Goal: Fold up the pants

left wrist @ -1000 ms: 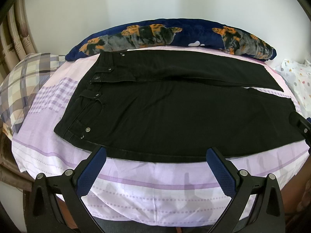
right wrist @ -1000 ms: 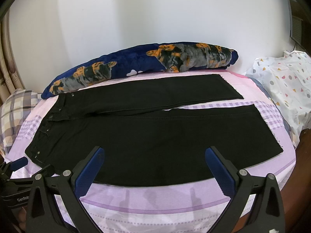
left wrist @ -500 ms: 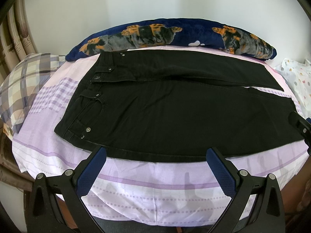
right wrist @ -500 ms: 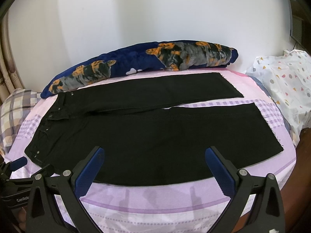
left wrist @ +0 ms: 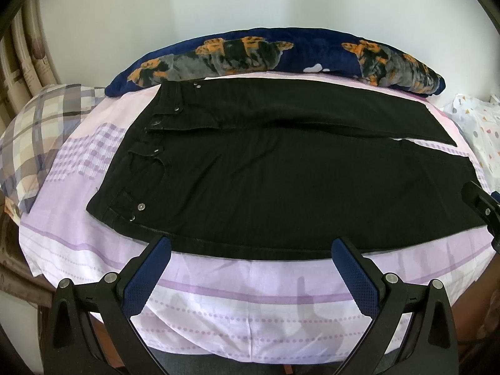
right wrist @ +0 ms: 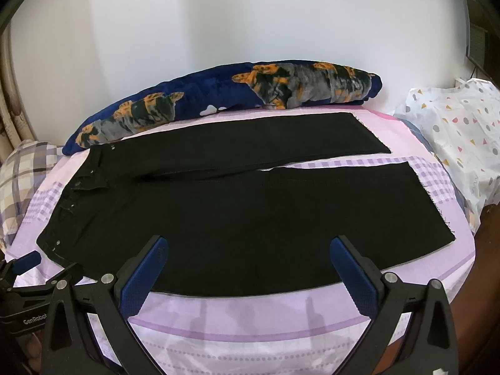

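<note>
Black pants (left wrist: 281,181) lie flat on a bed with a lilac sheet (left wrist: 250,297), waistband to the left, both legs stretched to the right and slightly parted at the hems (right wrist: 415,218). My left gripper (left wrist: 250,268) hovers open over the near edge of the sheet, just short of the pants' near side, by the hip. The right gripper (right wrist: 247,268) is open too, above the near leg's lower edge (right wrist: 250,293). Neither holds anything. Each gripper shows at the edge of the other's view.
A navy pillow with orange and grey print (left wrist: 281,53) lies along the wall behind the pants. A plaid pillow (left wrist: 34,125) sits at the left end, a white dotted bag (right wrist: 459,137) at the right. Rattan bed frame (left wrist: 22,50) stands far left.
The right wrist view has edged slightly closer and lower over the pants; the left view is nearly unchanged. Both grippers stay open.
</note>
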A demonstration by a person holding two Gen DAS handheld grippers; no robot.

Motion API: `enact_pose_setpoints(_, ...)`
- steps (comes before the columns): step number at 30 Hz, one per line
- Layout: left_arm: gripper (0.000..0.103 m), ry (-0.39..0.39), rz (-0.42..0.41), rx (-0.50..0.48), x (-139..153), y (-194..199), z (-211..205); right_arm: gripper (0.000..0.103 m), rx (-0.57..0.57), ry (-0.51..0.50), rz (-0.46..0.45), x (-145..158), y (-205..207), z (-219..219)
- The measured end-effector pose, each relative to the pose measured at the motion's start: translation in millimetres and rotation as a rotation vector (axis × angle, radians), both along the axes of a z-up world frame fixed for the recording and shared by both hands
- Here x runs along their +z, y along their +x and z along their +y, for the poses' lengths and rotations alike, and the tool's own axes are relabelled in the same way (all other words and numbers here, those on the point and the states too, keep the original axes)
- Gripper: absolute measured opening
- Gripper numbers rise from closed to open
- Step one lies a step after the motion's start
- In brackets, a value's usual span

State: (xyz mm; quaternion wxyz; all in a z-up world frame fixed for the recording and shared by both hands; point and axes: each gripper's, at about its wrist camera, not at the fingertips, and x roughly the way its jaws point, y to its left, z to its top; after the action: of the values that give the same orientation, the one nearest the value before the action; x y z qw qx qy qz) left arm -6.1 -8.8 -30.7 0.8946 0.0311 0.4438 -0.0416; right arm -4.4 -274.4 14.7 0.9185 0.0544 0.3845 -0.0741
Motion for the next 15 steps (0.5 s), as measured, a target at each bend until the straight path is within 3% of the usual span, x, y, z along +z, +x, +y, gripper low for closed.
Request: enact_pose_setpoints(15, 0.102, -0.010, 0.017, 0.001, -5.7, 4.3, 4.3, 0.103, 0.001, -0.003, 0.005, -2.9, 0.7, 0.6)
